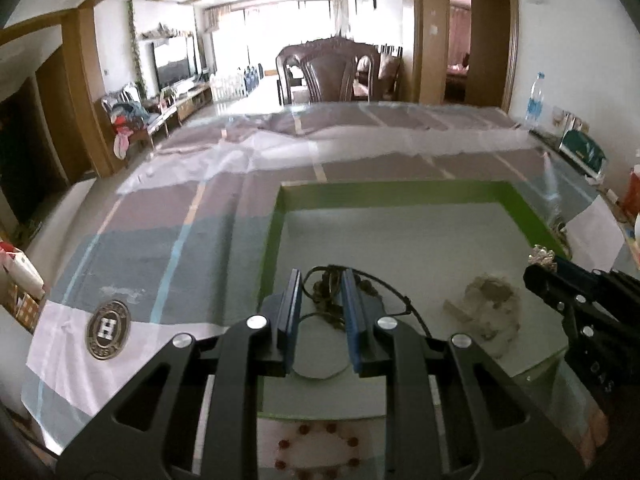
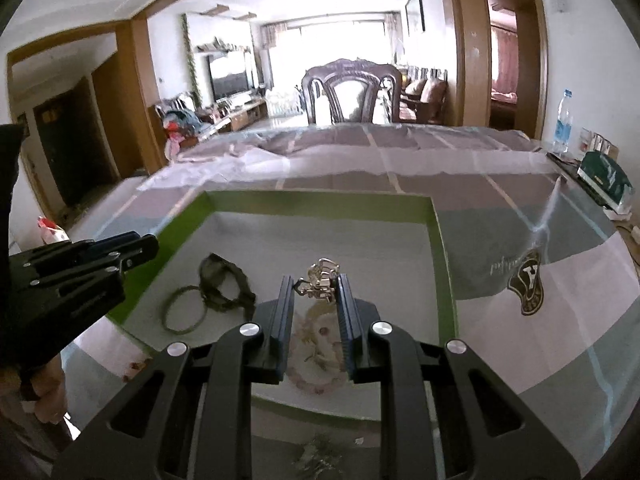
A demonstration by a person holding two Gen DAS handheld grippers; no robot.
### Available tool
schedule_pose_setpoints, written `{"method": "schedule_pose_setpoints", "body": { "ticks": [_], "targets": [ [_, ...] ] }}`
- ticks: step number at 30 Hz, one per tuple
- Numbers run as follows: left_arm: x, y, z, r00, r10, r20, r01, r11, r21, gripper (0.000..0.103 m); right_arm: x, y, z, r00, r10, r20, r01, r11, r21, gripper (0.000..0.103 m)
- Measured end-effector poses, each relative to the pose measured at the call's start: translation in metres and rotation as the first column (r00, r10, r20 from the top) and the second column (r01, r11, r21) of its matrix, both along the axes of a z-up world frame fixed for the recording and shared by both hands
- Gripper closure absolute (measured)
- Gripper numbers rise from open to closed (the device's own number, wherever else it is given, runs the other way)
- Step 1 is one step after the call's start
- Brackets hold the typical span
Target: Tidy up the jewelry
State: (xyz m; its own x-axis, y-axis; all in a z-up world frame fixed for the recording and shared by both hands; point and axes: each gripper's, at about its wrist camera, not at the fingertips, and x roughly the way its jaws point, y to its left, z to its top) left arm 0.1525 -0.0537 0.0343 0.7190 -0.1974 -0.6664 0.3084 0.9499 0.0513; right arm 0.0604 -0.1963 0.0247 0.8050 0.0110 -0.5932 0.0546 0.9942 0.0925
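Observation:
A shallow tray with a green rim [image 1: 272, 248] and a pale floor lies on the table. My left gripper [image 1: 320, 284] hangs over its near left part, jaws parted, with a dark cord necklace [image 1: 332, 300] on the tray between and below the fingertips. My right gripper [image 2: 316, 286] is shut on a silver metal jewelry piece [image 2: 322, 276] and holds it above the tray [image 2: 438, 240]. In the left wrist view that piece [image 1: 542, 257] shows at the right gripper's tip. A pale beaded bracelet [image 1: 494, 304] lies in the tray. A red bead bracelet [image 1: 318, 452] lies under my left gripper, outside the tray.
A dark necklace and thin ring [image 2: 212, 292] lie at the tray's left in the right wrist view. A patterned cloth under plastic film [image 1: 160, 240] covers the table. A water bottle [image 2: 562, 122] and a green box [image 2: 604, 180] stand at the far right edge. A chair [image 2: 352, 92] stands behind.

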Motion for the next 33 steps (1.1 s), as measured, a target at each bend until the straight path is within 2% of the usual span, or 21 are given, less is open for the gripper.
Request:
{"method": "schedule_pose_setpoints", "body": {
  "ticks": [1, 3, 4, 6, 8, 11, 15, 17, 21, 23, 28, 30, 33],
  "targets": [
    [0.002, -0.001, -0.003, 1.0, -0.002, -0.008, 0.002, 1.0, 0.001, 0.083, 0.001, 0.0, -0.003, 1.0, -0.002, -0.009, 0.002, 1.0, -0.001, 0.08],
    [0.004, -0.003, -0.007, 1.0, -0.012, -0.015, 0.012, 1.0, -0.008, 0.071, 0.0, -0.003, -0.005, 1.0, -0.015, -0.011, 0.015, 1.0, 0.005, 0.061],
    [0.003, -0.002, -0.007, 1.0, -0.017, -0.01, 0.017, 1.0, -0.011, 0.064, -0.002, -0.005, -0.005, 1.0, -0.022, -0.005, 0.022, 1.0, 0.006, 0.059],
    [-0.001, -0.002, -0.006, 1.0, -0.018, 0.007, 0.018, 1.0, -0.007, 0.061, -0.011, -0.008, -0.003, 1.0, -0.026, 0.005, 0.026, 1.0, 0.008, 0.058],
    [-0.009, 0.003, -0.003, 1.0, -0.016, 0.018, 0.016, 1.0, -0.002, 0.053, -0.026, -0.011, 0.001, 0.999, -0.028, 0.018, 0.028, 1.0, 0.015, 0.058],
    [-0.03, 0.014, 0.001, 0.999, 0.001, 0.039, -0.001, 1.0, -0.004, 0.048, -0.053, -0.016, 0.002, 0.999, -0.028, 0.023, 0.028, 1.0, 0.007, 0.058],
    [-0.058, 0.029, 0.0, 0.999, 0.001, 0.041, 0.0, 1.0, -0.023, 0.043, -0.081, -0.023, -0.013, 1.0, -0.022, -0.018, 0.023, 1.0, 0.02, 0.058],
    [-0.067, 0.037, -0.004, 0.999, 0.01, 0.031, -0.009, 0.999, -0.031, 0.037, -0.082, -0.028, -0.027, 0.997, -0.027, -0.073, 0.031, 0.998, 0.048, 0.058],
    [-0.075, 0.051, -0.012, 0.999, 0.054, 0.005, -0.054, 0.998, -0.012, 0.036, -0.087, -0.024, -0.041, 0.994, -0.008, -0.109, 0.015, 0.998, 0.06, 0.058],
    [-0.077, 0.057, -0.016, 0.998, 0.066, -0.009, -0.067, 0.998, -0.012, 0.033, -0.084, -0.015, -0.048, 0.991, 0.015, -0.136, -0.009, 0.999, 0.048, 0.058],
    [-0.078, 0.058, -0.031, 0.996, 0.064, -0.059, -0.064, 0.998, -0.003, 0.032, -0.068, 0.003, -0.068, 0.979, 0.063, -0.192, -0.054, 0.997, 0.049, 0.058],
    [-0.078, 0.058, -0.038, 0.995, 0.063, -0.08, -0.063, 0.998, 0.003, 0.032, -0.065, 0.011, -0.07, 0.979, 0.079, -0.188, -0.073, 0.997, 0.039, 0.058],
    [-0.077, 0.057, -0.047, 0.992, 0.064, -0.11, -0.063, 0.998, 0.008, 0.032, -0.064, 0.025, -0.069, 0.971, 0.153, -0.184, -0.142, 0.987, 0.069, 0.058]
  ]
}}
